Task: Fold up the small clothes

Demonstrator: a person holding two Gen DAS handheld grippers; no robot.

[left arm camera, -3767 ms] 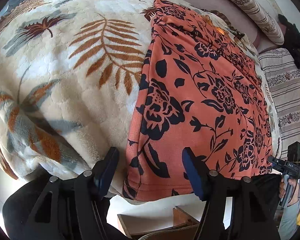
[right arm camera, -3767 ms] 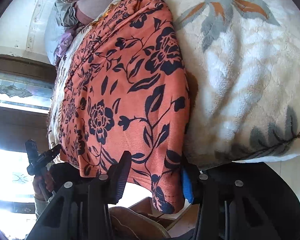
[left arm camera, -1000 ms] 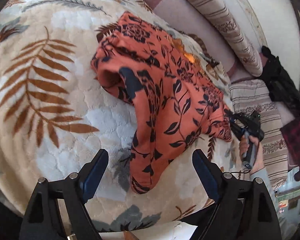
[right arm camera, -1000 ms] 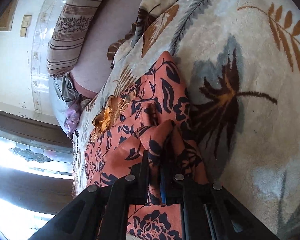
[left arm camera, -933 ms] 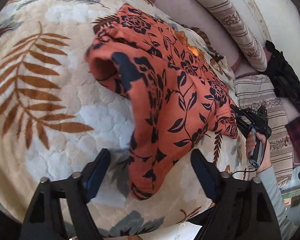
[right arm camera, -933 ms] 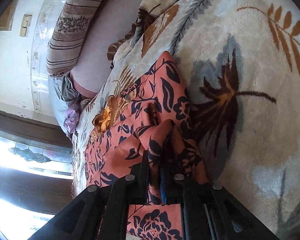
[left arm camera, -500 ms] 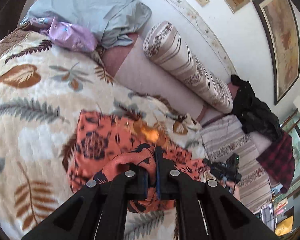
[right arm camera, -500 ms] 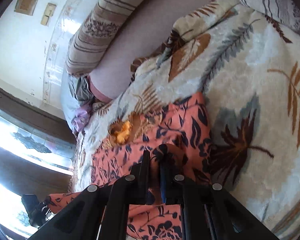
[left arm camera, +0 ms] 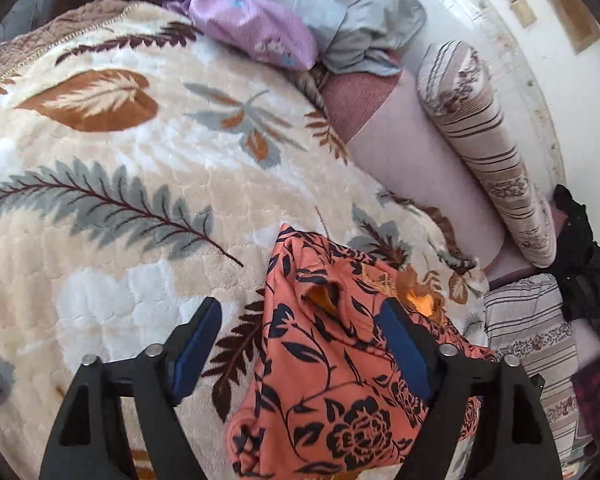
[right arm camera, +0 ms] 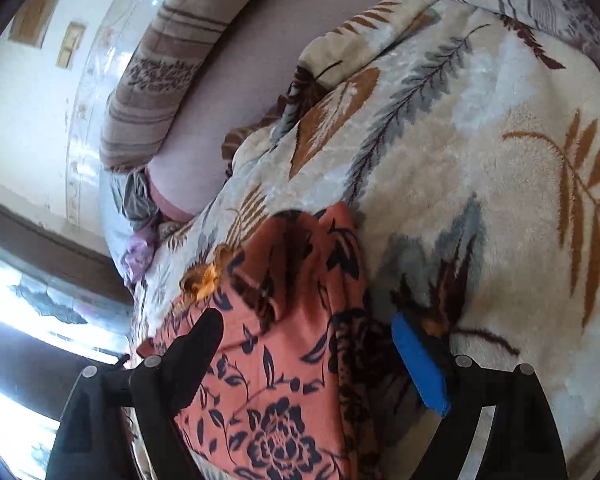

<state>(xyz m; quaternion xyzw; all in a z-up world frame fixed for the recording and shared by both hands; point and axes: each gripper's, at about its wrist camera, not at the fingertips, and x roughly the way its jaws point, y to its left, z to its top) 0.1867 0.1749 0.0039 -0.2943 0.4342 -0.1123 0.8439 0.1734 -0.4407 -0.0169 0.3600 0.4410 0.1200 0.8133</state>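
Left wrist view – garment: one soft orange garment with a dark navy flower print, bunched and folded over itself, lying on the bed near its far edge.
Left wrist view – blanket: one plush cream blanket with quilted bumps and brown and grey leaf shapes.
Left wrist view – pillows: one striped bolster, round and long, plus one lilac pillow.
Left wrist view – left tool: jaws opening wide, cloth between them, pads not pressing it.
Right wrist view – garment: same orange garment, rumpled ridge down the middle.
Right wrist view – right tool: jaws opening too, straddling the cloth, gripping nothing.
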